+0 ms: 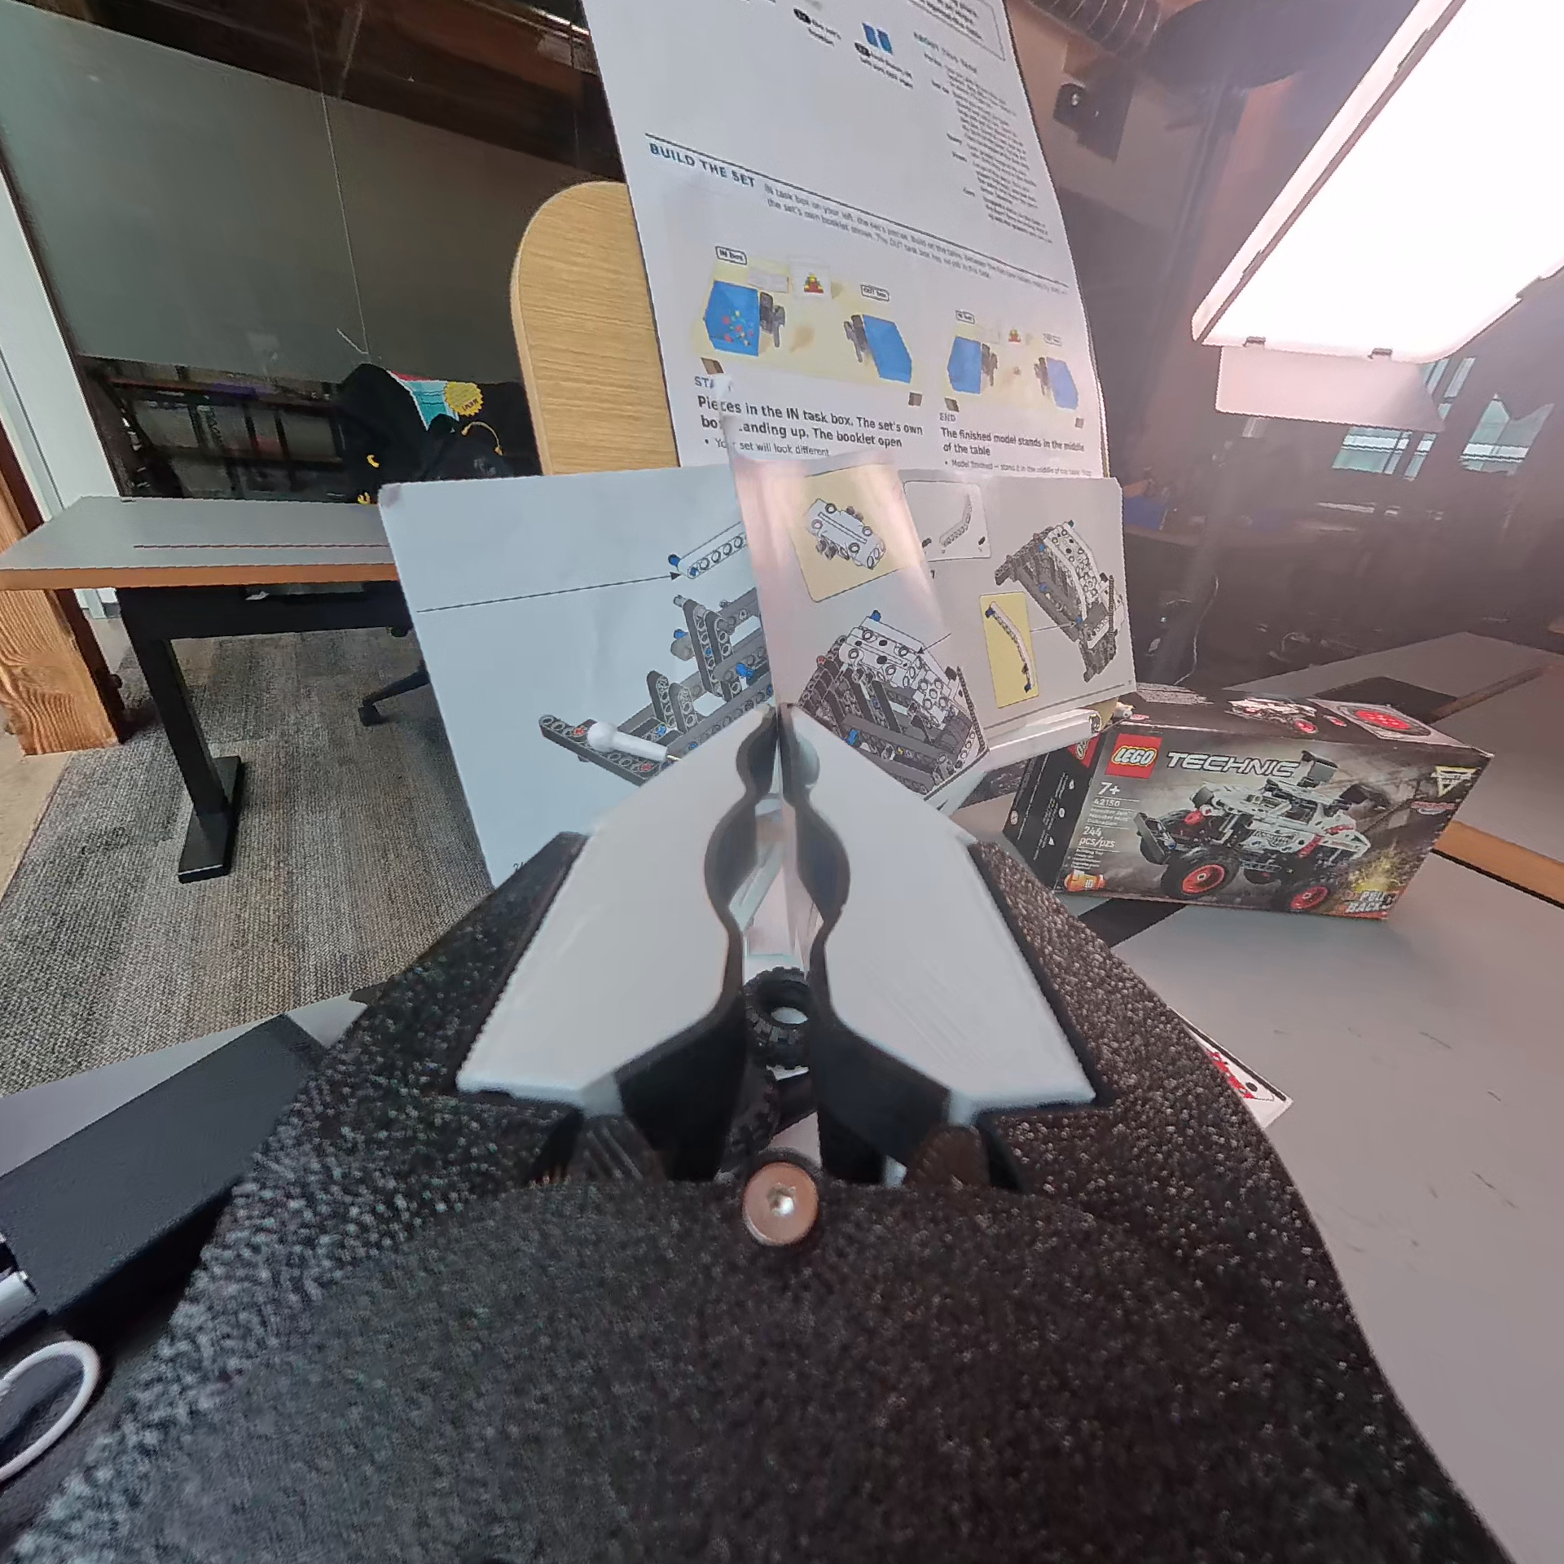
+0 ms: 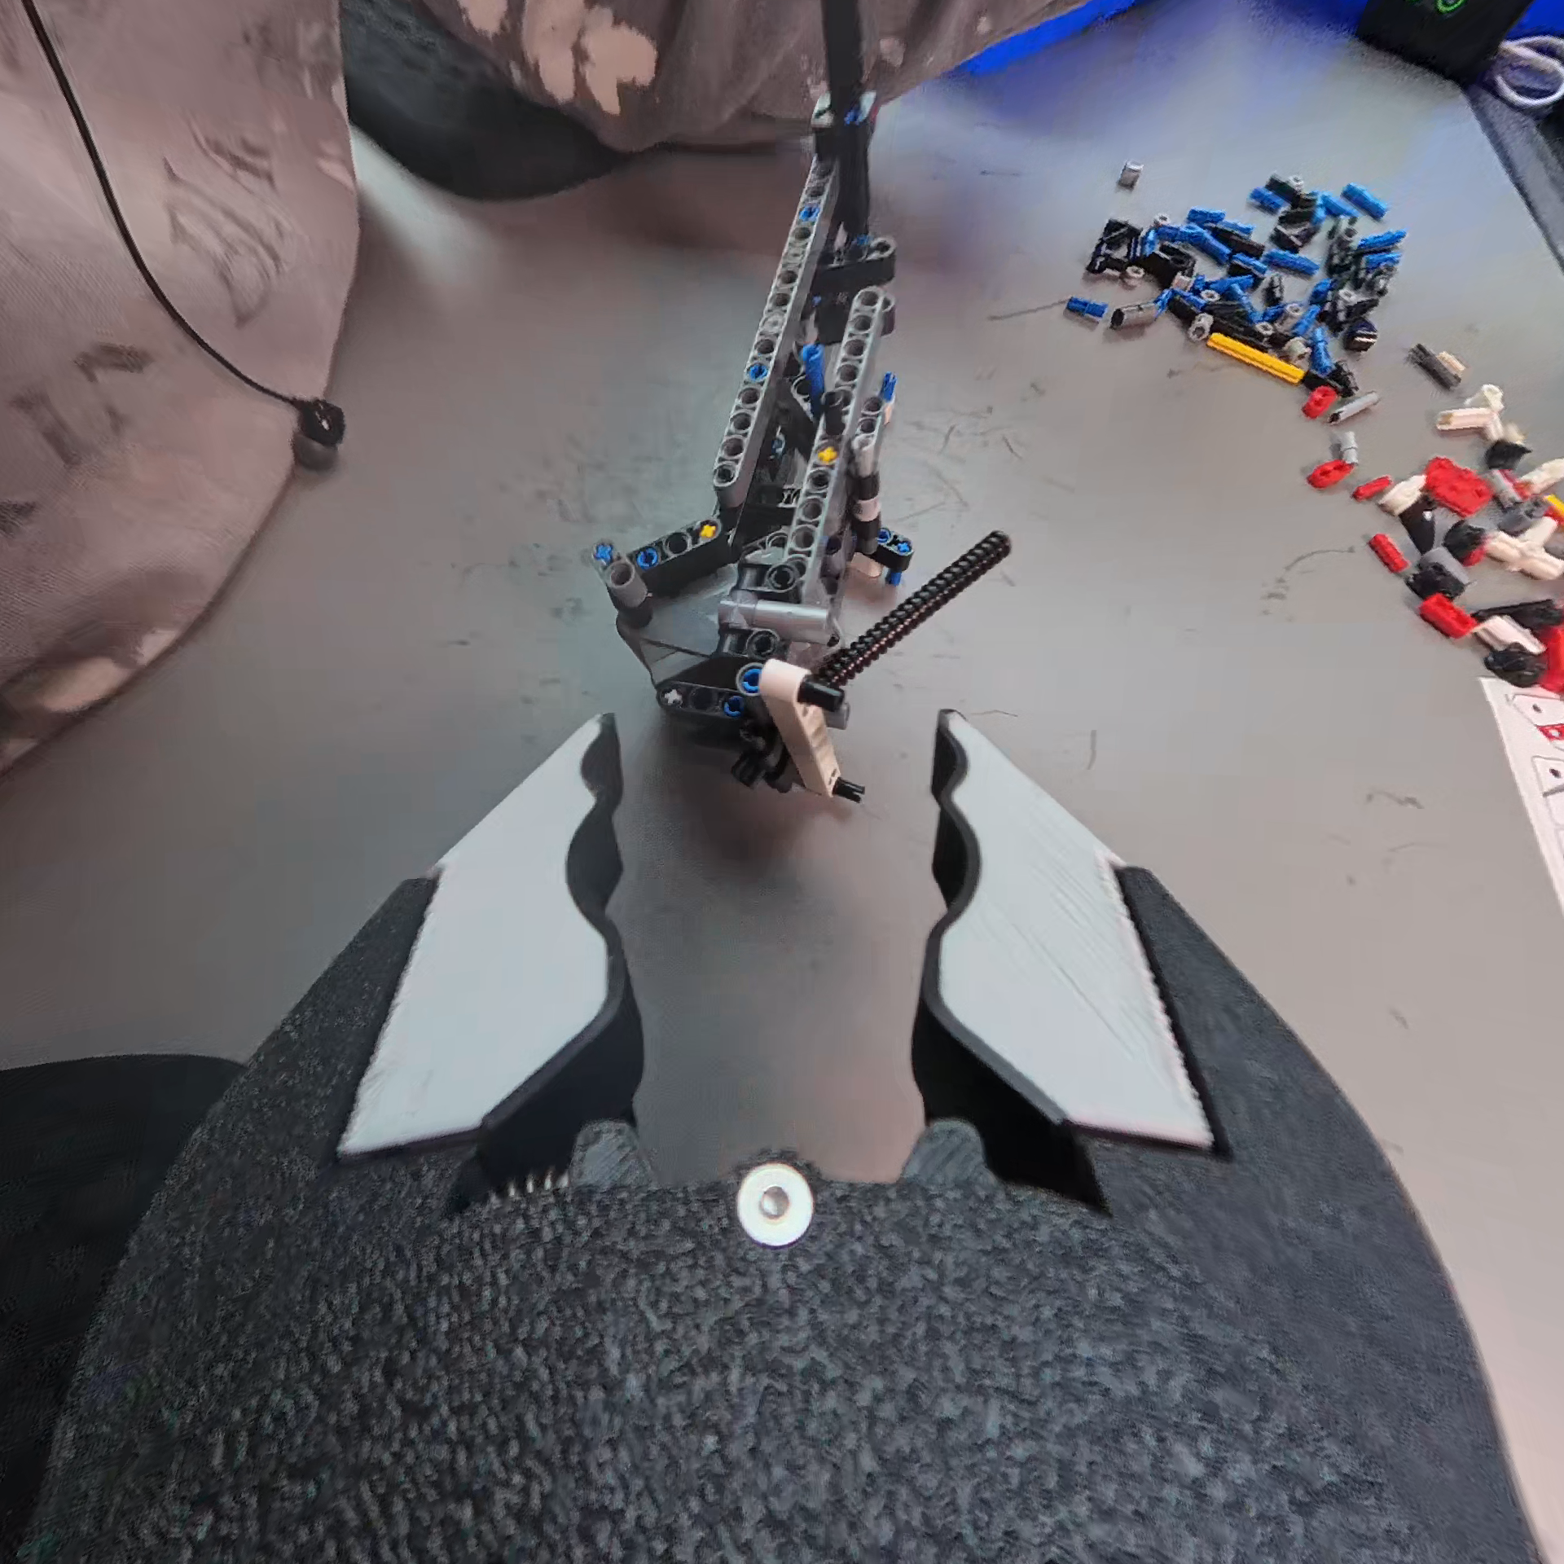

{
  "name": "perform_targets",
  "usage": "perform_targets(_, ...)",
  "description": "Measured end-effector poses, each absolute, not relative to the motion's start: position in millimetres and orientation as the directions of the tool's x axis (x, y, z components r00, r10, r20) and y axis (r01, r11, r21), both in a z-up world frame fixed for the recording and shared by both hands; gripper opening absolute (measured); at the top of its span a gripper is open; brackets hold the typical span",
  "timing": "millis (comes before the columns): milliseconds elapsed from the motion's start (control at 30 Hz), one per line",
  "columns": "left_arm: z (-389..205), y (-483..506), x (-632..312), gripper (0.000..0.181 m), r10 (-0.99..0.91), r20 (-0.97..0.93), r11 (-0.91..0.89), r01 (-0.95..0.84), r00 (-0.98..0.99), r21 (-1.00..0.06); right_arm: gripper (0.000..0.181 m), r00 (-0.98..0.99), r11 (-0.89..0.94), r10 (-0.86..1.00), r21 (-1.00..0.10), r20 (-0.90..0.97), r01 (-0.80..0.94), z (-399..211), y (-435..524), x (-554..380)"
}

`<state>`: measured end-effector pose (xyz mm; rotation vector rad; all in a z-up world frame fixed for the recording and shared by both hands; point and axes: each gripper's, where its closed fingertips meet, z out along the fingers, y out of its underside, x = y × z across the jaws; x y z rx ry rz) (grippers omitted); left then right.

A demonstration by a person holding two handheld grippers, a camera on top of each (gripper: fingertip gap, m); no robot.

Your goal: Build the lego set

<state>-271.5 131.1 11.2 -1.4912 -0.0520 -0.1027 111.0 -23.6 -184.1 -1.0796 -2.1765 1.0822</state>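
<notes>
Right wrist view: part-built chassis (image 2: 795,474) of grey and black beams stands on end near the middle of the grey worktop (image 2: 1100,889). Its top is pinched by something dark, probably the other tool; cannot confirm. A black ribbed axle (image 2: 914,609) juts from its lower end through a white connector (image 2: 804,719).

Right gripper (image 2: 774,745) sits just short of that lower end, jaws wide apart, holding and touching nothing.

Loose parts: blue and black pins (image 2: 1252,271) toward the far right edge, red and white pieces (image 2: 1473,525) nearer along the right edge.

Judgement: next is fitting or seating a piece at the axle end. Approach square to the axle, grip the connector not the rod, and press only while the frame is steadied from above.

Left wrist view: left gripper (image 1: 780,728) has its jaws together at the tips; what they clamp cannot be made out. Open booklet (image 1: 677,592) and set box (image 1: 1252,804) stand behind.
</notes>
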Motion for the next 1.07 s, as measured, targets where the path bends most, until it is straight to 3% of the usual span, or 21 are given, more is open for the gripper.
perform_targets(33, 11.5, 130.6, -272.8, 0.000, -0.035, 0.101, 0.077, 0.103, 0.994, -0.992, 0.081, -0.562, 0.334, 0.827, -0.829, 0.029, 0.449, -173.3, -18.1, 112.8)
perform_targets(100, 12.3, 129.8, -274.2, 0.000, -0.033, 0.106, 0.081, 0.108, 0.994, -0.991, 0.079, -0.524, 0.275, 0.851, -0.876, 0.031, 0.395, -141.7, -0.5, 109.3)
perform_targets(200, 14.2, 128.9, -274.1, 0.000, -0.035, 0.109, 0.086, 0.111, 0.993, -0.990, 0.066, -0.387, 0.218, 0.916, -0.939, 0.104, 0.265, -89.4, 44.0, 87.9)
perform_targets(367, 15.3, 128.7, -272.7, 0.000, -0.038, 0.105, 0.088, 0.108, 0.994, -0.990, 0.030, 0.000, 0.226, 0.974, -0.971, 0.226, 0.075, -27.9, 139.8, 32.8)
perform_targets(467, 14.3, 129.1, -273.0, 0.000, -0.039, 0.108, 0.085, 0.111, 0.993, -0.990, 0.015, 0.224, 0.195, 0.956, -0.981, 0.189, -0.008, -9.2, 202.0, 0.9)
perform_targets(633, 15.0, 128.0, -275.1, 0.000, -0.032, 0.106, 0.089, 0.109, 0.994, -0.990, 0.005, 0.480, 0.119, 0.873, -0.992, 0.084, -0.044, -14.1, 287.5, -41.8)
perform_targets(1067, 15.8, 129.7, -272.5, 0.000, -0.032, 0.110, 0.099, 0.112, 0.993, -0.989, 0.000, 0.628, 0.101, 0.778, -0.990, 0.019, -0.095, -5.4, 346.6, -76.9)
